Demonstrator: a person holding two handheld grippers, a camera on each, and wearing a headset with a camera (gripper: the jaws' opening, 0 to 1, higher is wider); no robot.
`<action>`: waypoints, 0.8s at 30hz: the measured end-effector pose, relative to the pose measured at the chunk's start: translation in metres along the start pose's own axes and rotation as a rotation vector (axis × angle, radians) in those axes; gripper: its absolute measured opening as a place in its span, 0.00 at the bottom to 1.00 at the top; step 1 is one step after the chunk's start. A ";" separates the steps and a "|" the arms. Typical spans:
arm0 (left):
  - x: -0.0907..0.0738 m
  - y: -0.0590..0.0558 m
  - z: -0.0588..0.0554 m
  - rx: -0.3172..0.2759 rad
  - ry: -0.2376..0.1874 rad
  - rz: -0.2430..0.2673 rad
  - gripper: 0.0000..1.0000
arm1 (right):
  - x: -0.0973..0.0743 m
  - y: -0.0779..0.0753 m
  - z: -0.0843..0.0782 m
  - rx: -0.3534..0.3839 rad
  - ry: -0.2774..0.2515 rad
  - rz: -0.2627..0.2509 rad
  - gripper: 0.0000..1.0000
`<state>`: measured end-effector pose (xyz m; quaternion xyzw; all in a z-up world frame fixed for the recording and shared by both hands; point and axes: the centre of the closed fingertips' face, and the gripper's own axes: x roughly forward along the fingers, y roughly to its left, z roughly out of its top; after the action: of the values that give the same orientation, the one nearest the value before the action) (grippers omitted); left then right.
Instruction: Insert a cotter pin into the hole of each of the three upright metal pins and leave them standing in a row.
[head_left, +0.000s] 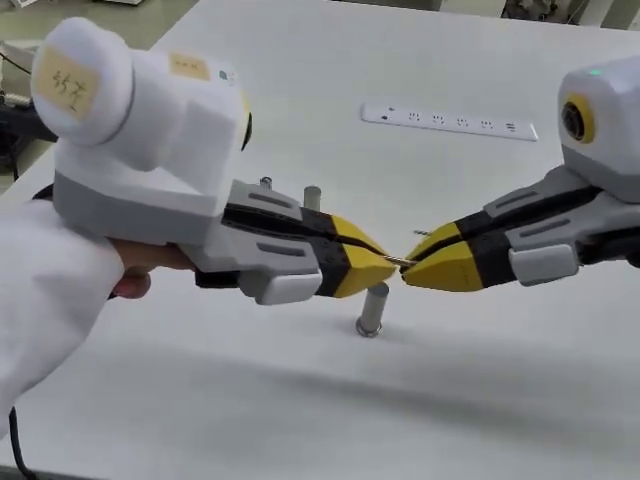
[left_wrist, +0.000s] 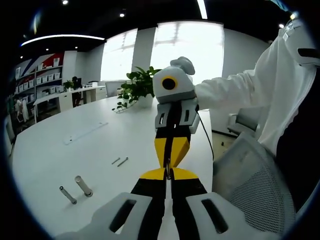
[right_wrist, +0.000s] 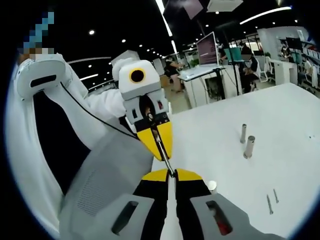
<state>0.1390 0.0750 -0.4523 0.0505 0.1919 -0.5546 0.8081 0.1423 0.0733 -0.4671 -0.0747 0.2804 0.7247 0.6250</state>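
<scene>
Nearest in the head view, a white sleeve (head_left: 45, 290) and a hand (head_left: 140, 268) hold the left gripper (head_left: 392, 262), which reaches in from the left above the white table (head_left: 200, 400). Its yellow-tipped fingers (head_left: 355, 268) are pressed together on one end of a thin cotter pin (head_left: 400, 261). The right gripper (head_left: 408, 268) comes in from the opposite side, tip to tip with the left. Its fingers (head_left: 445, 262) are likewise closed on the pin's other end, so the cotter pin is held between the two grippers in the air. Just below and in front of that meeting point a metal pin (head_left: 372, 310) stands upright on the table, apart from both grippers. In the right gripper view the cotter pin shows as a slim rod running from the left gripper's fingers to the right gripper's own tips. Behind the left gripper stand a second metal pin (head_left: 312, 197) and a third metal pin (head_left: 265, 183), both upright and near each other. In the left gripper view two loose cotter pins (left_wrist: 120, 161) lie on the table beyond them. Farthest back a white power strip (head_left: 450, 121) lies flat.
</scene>
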 end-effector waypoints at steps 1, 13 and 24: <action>0.000 -0.001 0.000 -0.003 0.002 -0.003 0.00 | 0.000 0.000 0.000 -0.002 0.001 0.002 0.00; 0.001 0.000 -0.004 -0.015 0.000 -0.004 0.00 | 0.003 0.003 -0.002 -0.097 0.035 -0.041 0.00; -0.001 0.017 -0.007 0.033 -0.006 0.058 0.02 | 0.004 -0.001 0.001 -0.161 0.055 -0.097 0.00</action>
<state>0.1527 0.0839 -0.4605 0.0676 0.1787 -0.5341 0.8236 0.1431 0.0770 -0.4687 -0.1578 0.2343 0.7113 0.6436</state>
